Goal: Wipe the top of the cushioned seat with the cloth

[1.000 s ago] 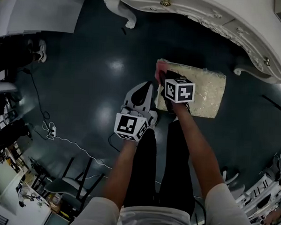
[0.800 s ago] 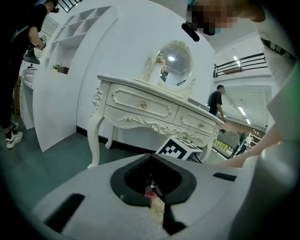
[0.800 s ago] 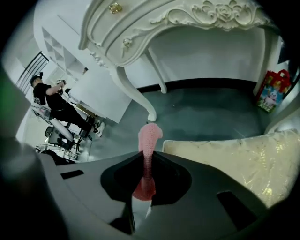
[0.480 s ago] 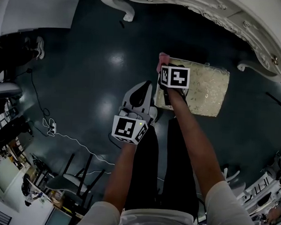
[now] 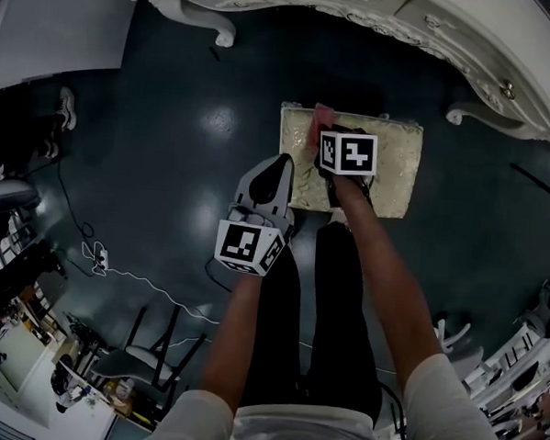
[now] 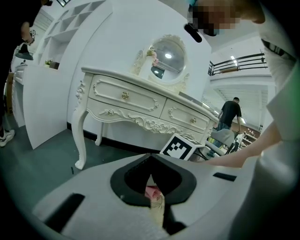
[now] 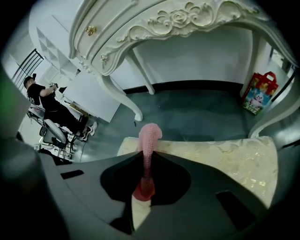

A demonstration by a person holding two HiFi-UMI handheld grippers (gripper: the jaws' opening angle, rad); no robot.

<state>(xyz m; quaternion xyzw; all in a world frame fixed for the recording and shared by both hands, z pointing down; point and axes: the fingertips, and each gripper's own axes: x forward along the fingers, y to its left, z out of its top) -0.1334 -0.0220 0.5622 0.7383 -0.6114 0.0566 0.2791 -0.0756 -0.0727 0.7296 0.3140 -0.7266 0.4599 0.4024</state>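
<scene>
Your right gripper [image 5: 329,142] has carried the cloth [image 5: 322,118] in from the seat's [image 5: 388,170] far left corner. Its jaws clamp the pink cloth at the far edge. Your left gripper [image 5: 283,162] hangs beside the seat's left edge, jaws together and empty.

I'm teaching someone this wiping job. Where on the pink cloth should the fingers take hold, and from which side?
Pinch a bunched fold, coming from the person's side of the seat. The right gripper is shut on the cloth this way: it is limp, gathers narrow, and its free end sticks out past the fingers to wipe with.
</scene>
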